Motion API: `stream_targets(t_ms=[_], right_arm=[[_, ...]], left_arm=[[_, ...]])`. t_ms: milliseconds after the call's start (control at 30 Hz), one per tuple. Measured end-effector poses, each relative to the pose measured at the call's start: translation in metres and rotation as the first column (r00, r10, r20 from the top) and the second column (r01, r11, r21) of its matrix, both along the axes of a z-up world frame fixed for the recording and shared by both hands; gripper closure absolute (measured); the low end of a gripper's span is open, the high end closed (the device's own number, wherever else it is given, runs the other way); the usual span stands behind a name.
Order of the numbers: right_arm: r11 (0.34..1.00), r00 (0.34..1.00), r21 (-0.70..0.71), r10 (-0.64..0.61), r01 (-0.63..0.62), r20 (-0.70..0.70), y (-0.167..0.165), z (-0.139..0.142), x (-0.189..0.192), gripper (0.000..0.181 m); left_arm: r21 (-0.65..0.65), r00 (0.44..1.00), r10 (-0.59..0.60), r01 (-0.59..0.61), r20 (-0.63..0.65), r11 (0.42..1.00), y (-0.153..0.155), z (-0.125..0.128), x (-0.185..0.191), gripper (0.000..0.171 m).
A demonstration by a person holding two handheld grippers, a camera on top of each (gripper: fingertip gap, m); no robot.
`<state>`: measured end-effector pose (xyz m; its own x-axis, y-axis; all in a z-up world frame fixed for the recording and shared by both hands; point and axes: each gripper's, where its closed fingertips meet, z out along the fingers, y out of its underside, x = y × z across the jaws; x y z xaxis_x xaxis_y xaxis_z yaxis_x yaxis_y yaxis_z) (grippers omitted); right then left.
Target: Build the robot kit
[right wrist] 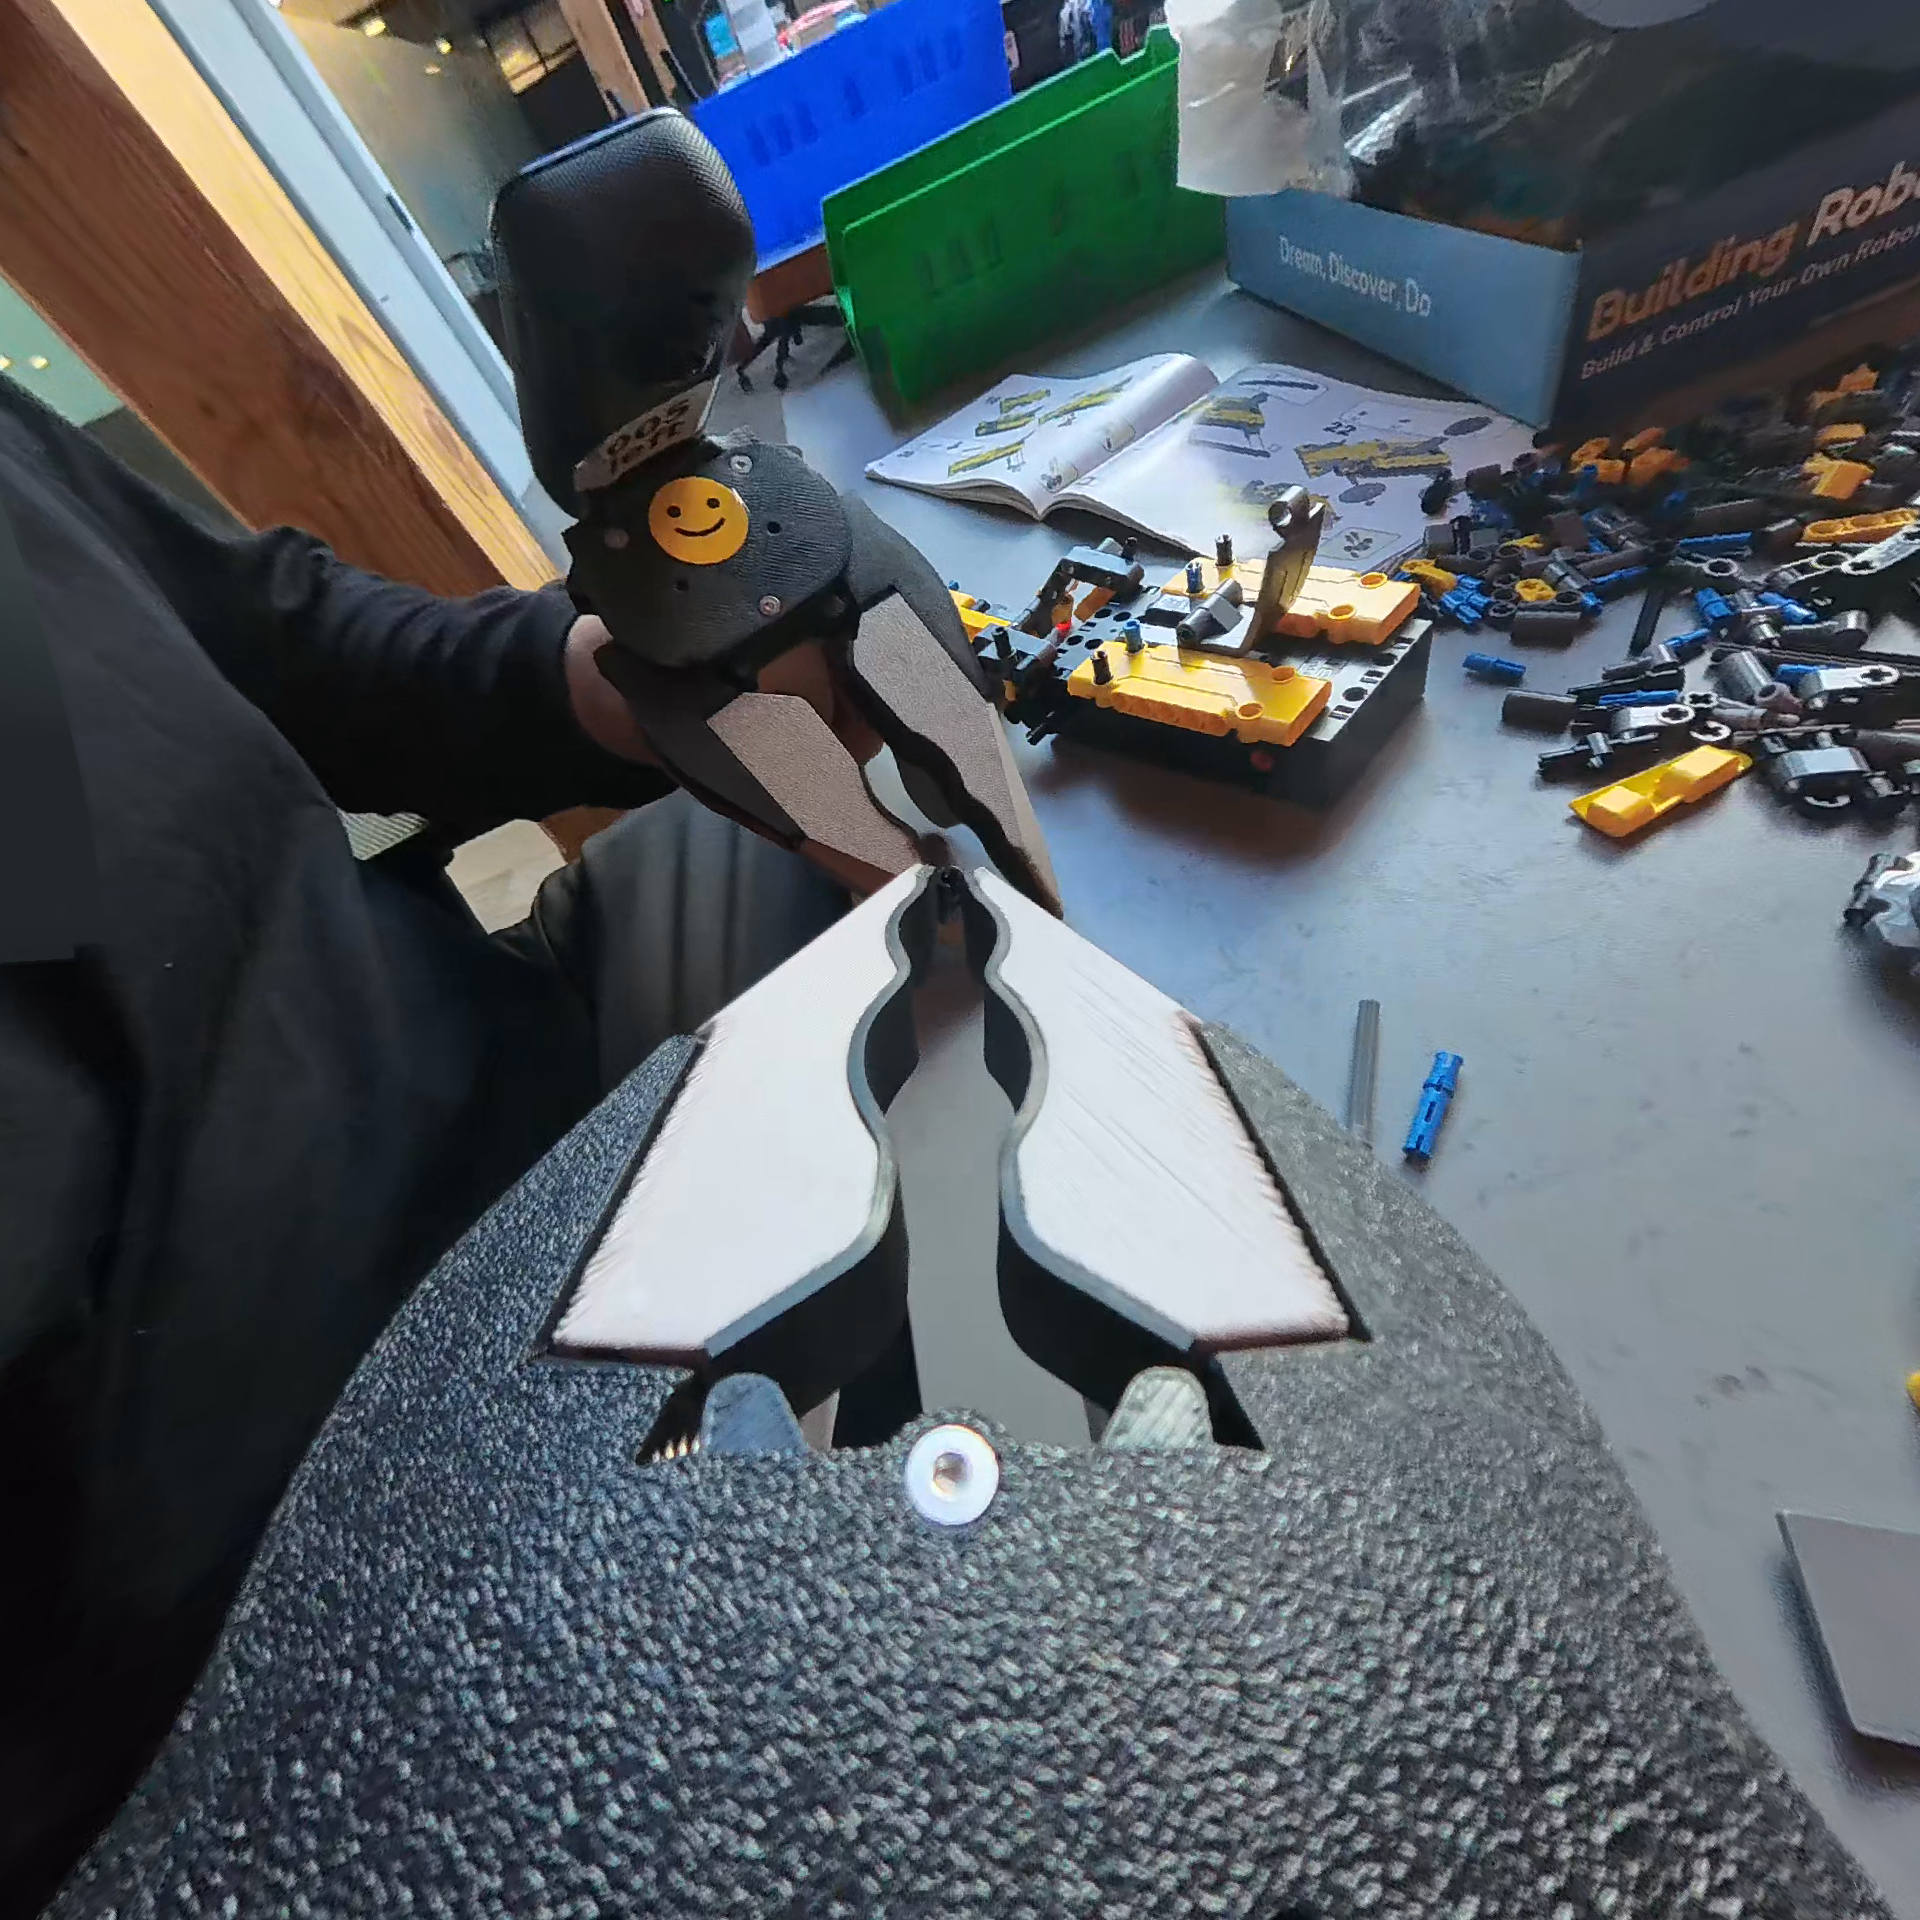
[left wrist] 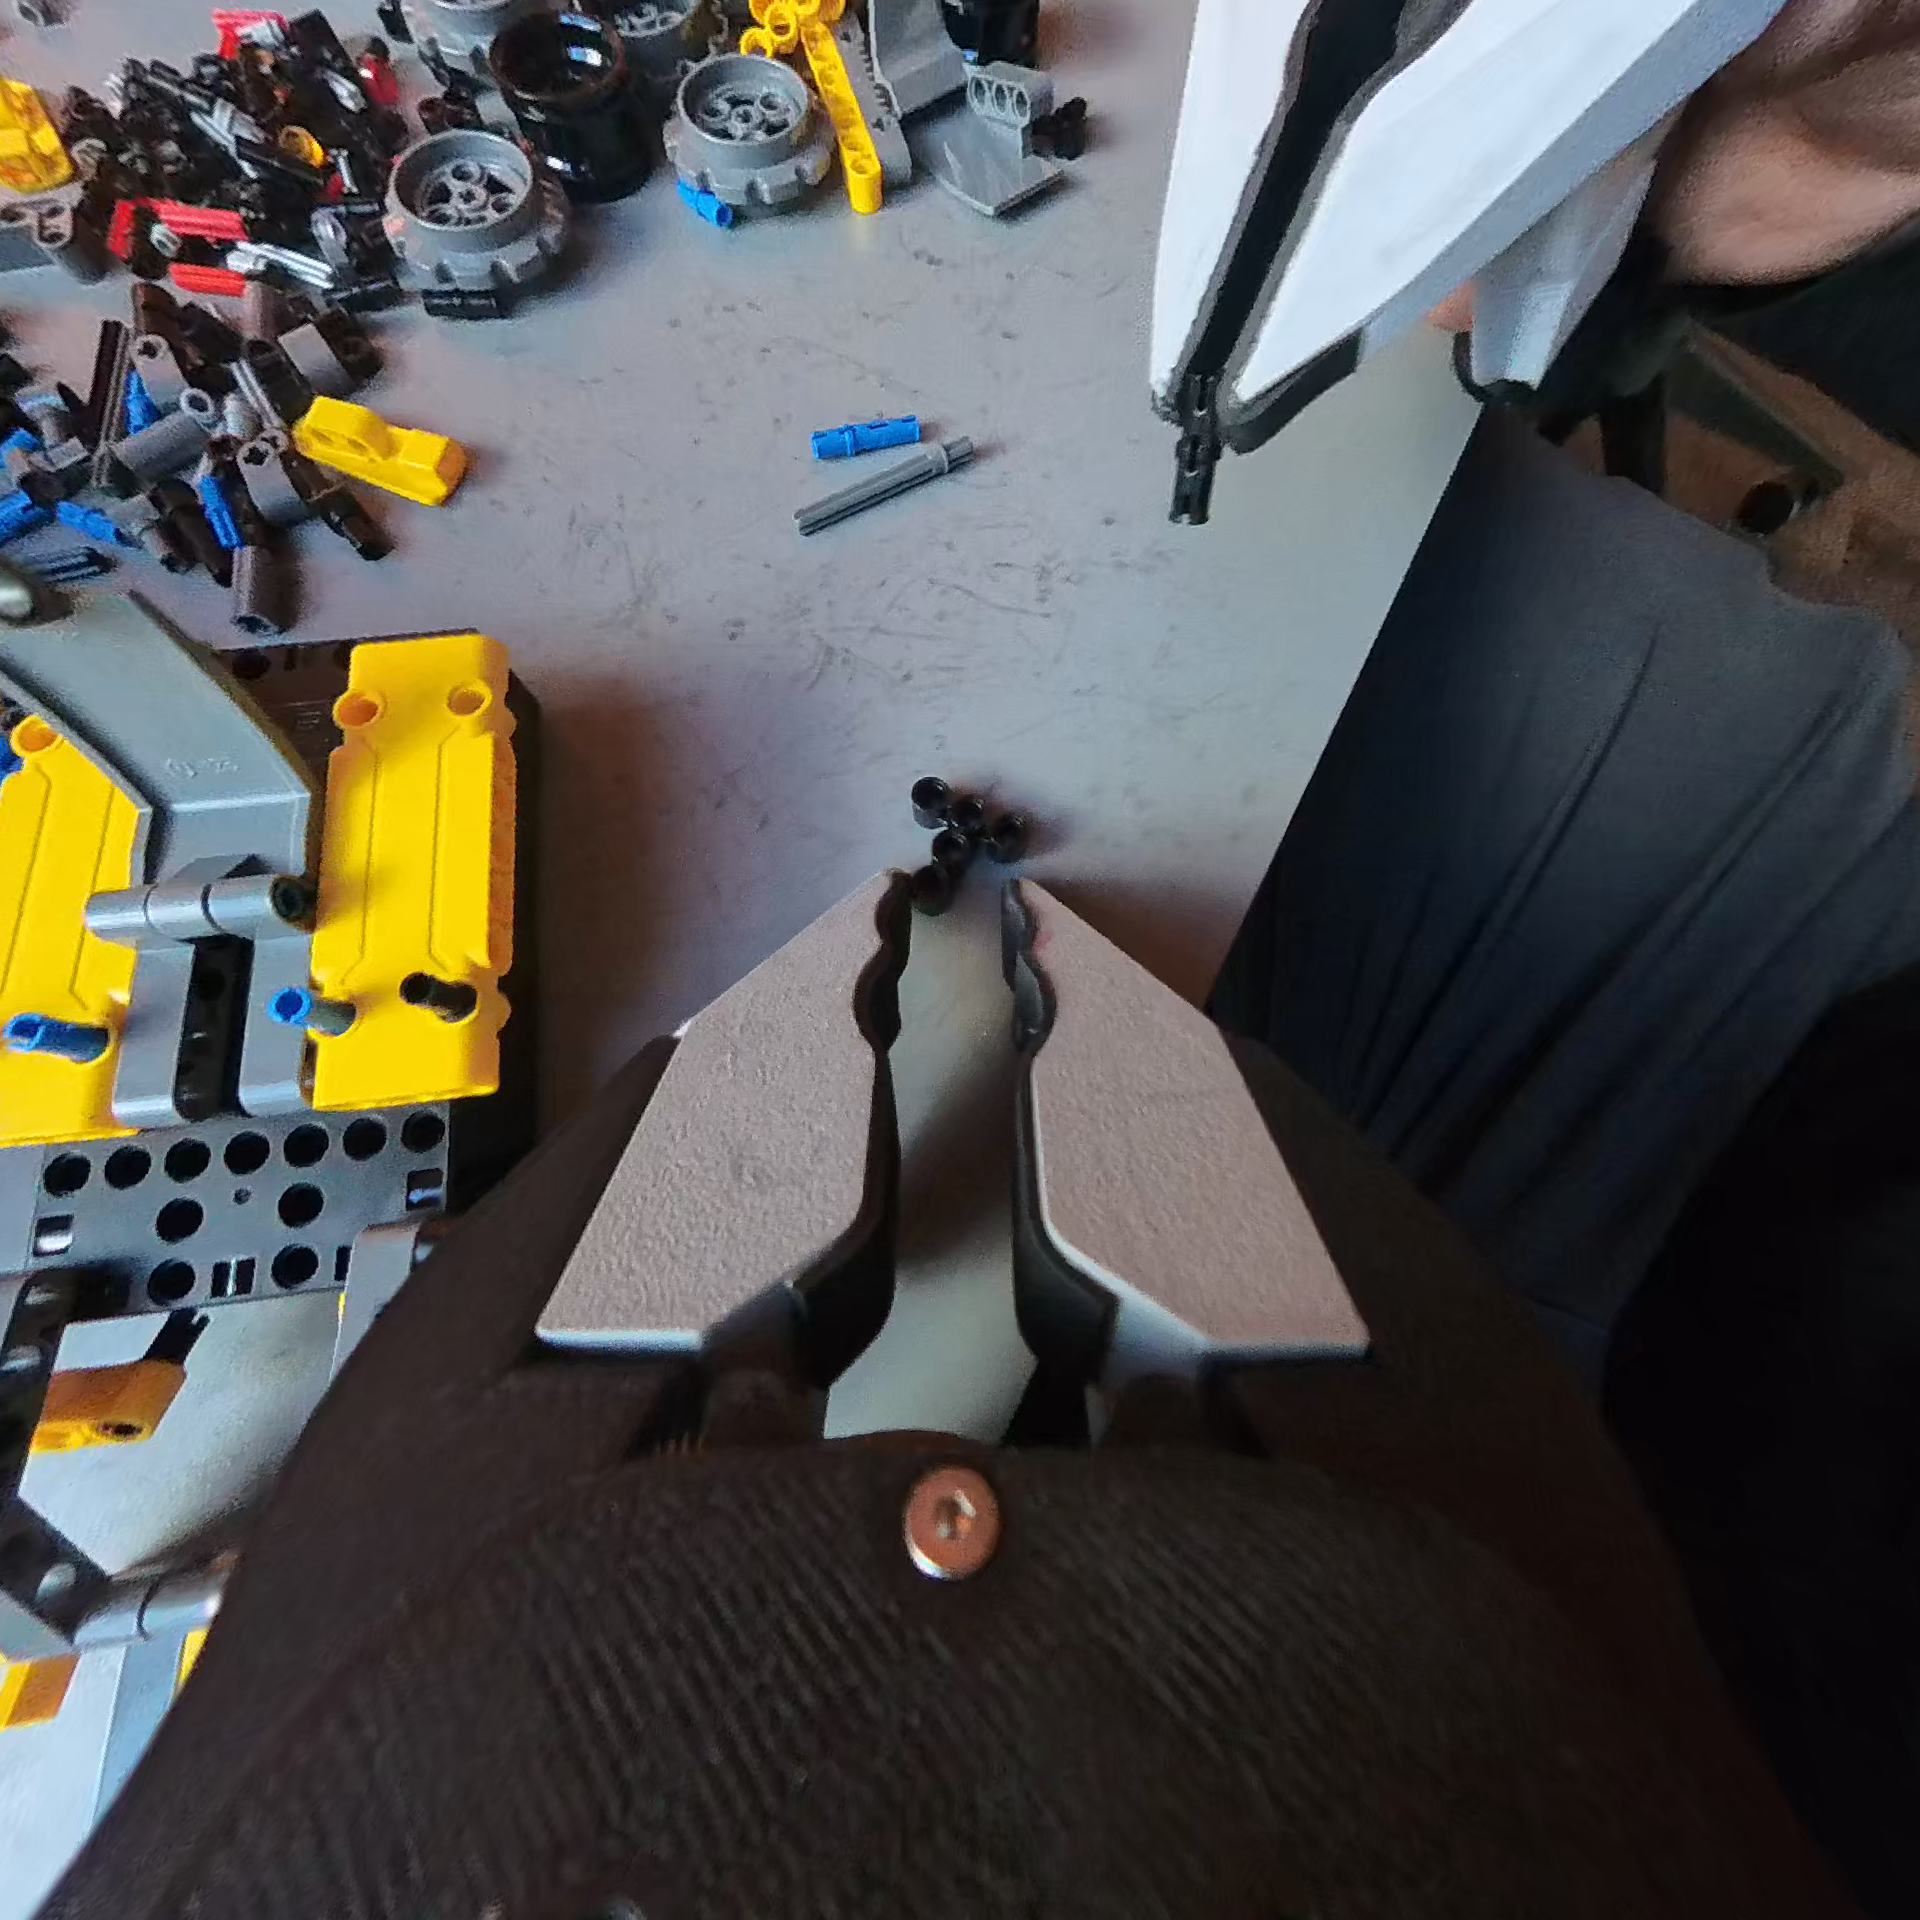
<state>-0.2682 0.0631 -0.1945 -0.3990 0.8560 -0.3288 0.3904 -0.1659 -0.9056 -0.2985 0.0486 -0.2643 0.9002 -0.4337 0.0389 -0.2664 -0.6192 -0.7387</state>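
The left gripper (left wrist: 961, 894) hovered low over the grey tabletop (left wrist: 727, 665), near the edge closest to the person, its jaws spread a little with a small black cross-shaped connector (left wrist: 961, 836) lying at their tips; the left tip seemed to touch one end of the connector, though no grip on it could be made out. The right gripper (right wrist: 948, 896) was held above and beyond it, near the same edge, its jaws pressed together on a slim black pin (left wrist: 1193, 457) that hung down from the tips. Farther in on the tabletop lay a blue pin (left wrist: 864, 436) just beside a grey axle (left wrist: 883, 486). Toward the left edge sat a partly built yellow and grey model (left wrist: 416, 883) on a dark base, and along the far edge spread a loose pile of parts (left wrist: 312, 208), among them grey wheel hubs. In the right wrist view an open instruction booklet (right wrist: 1143, 436) lay behind the model, with a cardboard box (right wrist: 1558, 291) and a green bin (right wrist: 997, 239) beyond. The connector was small and lay loose close to the edge, so a nudge from a jaw tip could have slid it off the tabletop or turned it out of reach. The pin was held only at its top, so a bump could have tilted it or knocked it free.
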Motion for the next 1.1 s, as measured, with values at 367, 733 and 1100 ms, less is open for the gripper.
stream_targets(t_ms=[367, 733, 1100], right_arm=[[0.995, 0.998, 0.099, -0.025, 0.019, 0.059, 0.007, -0.014, 0.007, 0.177], [0.964, 0.991, 0.264, 0.005, -0.041, 0.136, -0.008, -0.035, 0.016, 0.177], [0.957, 0.972, 0.281, -0.001, -0.067, 0.233, -0.012, -0.051, 0.01, 0.177]], left_arm=[[0.008, 0.997, -0.081, 0.081, -0.011, 0.997, 0.003, -0.001, 0.021, 0.167], [-0.006, 0.984, -0.175, 0.175, -0.019, 0.985, 0.0, -0.001, 0.032, 0.167], [-0.011, 0.977, -0.213, 0.213, -0.028, 0.977, 0.004, -0.001, 0.035, 0.162]])
